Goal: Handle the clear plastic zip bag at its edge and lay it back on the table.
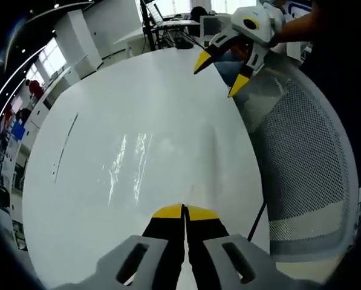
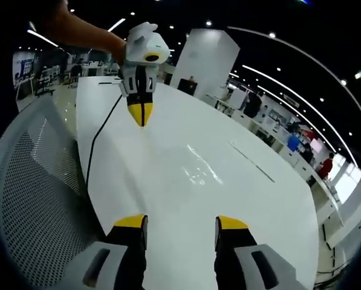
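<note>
The white table (image 1: 138,109) is being shown across both views, its glossy top reflecting the ceiling lights. In the left gripper view, a white mesh chair back (image 1: 307,157) is being seen at 3 o'clock, just beside the table edge; in the right gripper view it is lying at 8 o'clock. The clear plastic zip bag (image 1: 132,160) is lying flat on the table near centre in the left gripper view, just ahead of the jaw tips, detectable mainly by streaked glare; in the right gripper view it is being seen faintly at centre (image 2: 198,172).

The left gripper (image 1: 184,211) is being held at 6 o'clock above the table, its yellow-tipped jaws pressed together with nothing visibly between them. The right gripper (image 2: 181,223) is being held with jaws spread apart, empty. No legible writing is being shown.
</note>
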{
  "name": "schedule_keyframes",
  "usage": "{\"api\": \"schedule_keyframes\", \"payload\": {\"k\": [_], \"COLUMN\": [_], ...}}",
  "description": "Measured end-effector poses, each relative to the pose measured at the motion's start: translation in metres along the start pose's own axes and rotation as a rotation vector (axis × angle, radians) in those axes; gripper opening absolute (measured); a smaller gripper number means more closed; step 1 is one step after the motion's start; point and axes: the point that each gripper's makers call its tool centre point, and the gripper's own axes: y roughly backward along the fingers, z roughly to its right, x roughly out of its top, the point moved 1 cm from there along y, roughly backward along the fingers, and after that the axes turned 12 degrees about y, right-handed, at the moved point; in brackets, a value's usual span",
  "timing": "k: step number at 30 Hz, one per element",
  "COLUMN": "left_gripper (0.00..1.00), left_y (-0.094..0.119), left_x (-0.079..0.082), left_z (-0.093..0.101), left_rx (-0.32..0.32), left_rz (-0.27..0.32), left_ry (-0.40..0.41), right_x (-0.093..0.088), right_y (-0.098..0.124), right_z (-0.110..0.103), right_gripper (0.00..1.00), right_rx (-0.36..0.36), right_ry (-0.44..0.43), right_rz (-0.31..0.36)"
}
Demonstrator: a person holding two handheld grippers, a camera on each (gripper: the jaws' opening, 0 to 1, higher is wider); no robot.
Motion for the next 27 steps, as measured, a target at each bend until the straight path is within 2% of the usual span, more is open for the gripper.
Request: {"api": "schedule_keyframes", "payload": {"k": [11, 27], "left_gripper": [0.0, 0.0], "left_y": [0.005, 0.005], "left_x": [0.01, 0.028], "left_z": [0.012, 0.034], "left_rx": [0.0, -0.024], "left_rz": [0.025, 0.072], "left_ry": [0.003, -0.002], "right_x": [0.017, 0.027], "right_y": [-0.008, -0.014], "right_z": [-0.009, -0.017], "right_gripper": [0.35, 0.25], "right_rx": [0.038, 0.075], "right_ry": [0.027, 0.024], "right_rz": [0.034, 0.051]}}
